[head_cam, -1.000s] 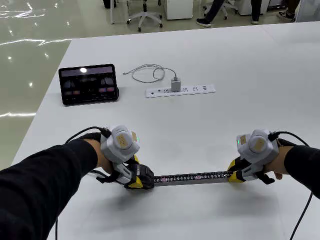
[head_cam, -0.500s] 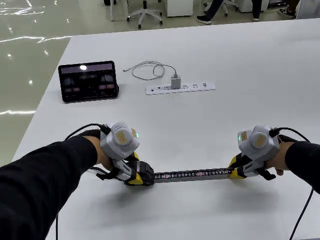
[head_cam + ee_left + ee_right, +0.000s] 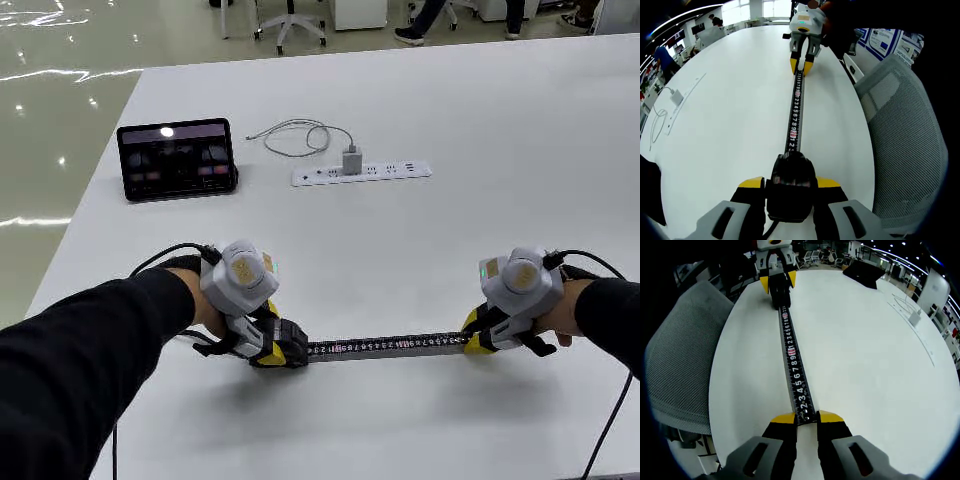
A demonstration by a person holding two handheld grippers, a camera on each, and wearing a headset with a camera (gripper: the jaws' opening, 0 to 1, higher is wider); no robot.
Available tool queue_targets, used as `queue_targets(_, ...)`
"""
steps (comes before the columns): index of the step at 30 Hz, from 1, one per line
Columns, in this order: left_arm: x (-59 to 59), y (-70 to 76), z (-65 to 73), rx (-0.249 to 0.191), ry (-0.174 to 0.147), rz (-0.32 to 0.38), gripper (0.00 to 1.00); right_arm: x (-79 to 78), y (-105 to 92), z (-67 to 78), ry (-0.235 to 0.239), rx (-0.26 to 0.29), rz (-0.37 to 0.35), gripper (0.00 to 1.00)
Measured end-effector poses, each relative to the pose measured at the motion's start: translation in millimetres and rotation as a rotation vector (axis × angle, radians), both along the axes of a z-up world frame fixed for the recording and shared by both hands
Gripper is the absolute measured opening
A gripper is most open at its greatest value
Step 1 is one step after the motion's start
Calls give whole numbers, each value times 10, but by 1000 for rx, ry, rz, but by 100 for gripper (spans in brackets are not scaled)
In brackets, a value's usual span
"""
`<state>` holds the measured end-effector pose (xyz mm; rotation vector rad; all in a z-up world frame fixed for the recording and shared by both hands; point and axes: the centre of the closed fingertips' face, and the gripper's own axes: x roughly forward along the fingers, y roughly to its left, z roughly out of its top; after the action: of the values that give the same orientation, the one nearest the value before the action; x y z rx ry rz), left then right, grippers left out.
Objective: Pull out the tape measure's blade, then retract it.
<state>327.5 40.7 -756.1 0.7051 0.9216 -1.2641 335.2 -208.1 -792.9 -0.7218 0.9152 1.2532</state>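
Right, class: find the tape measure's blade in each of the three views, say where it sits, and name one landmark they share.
Head view: the blade lies level across the lower middle.
Left gripper view: the blade runs straight up the centre, away from the camera.
Right gripper view: the blade runs from bottom centre towards the upper left.
Shared landmark: the black case at one end of the blade.

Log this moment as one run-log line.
left claw: shut on tape measure case | right claw: shut on blade tip | blade: extended straight between claws
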Motion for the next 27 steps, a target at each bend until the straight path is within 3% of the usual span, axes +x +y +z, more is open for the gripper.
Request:
queue_targets(15,8,-3,-2,-6,-1,8,33,5,12,-2,7,-2,-6,10)
queue_targets(24,17,-2,-1,-29,0,12,33,-2,38,-10,2,-43,12,11)
queue_targets(27,23,-4,-2,-26,-1,11,33,-8,47,-10,0,-82,33,11)
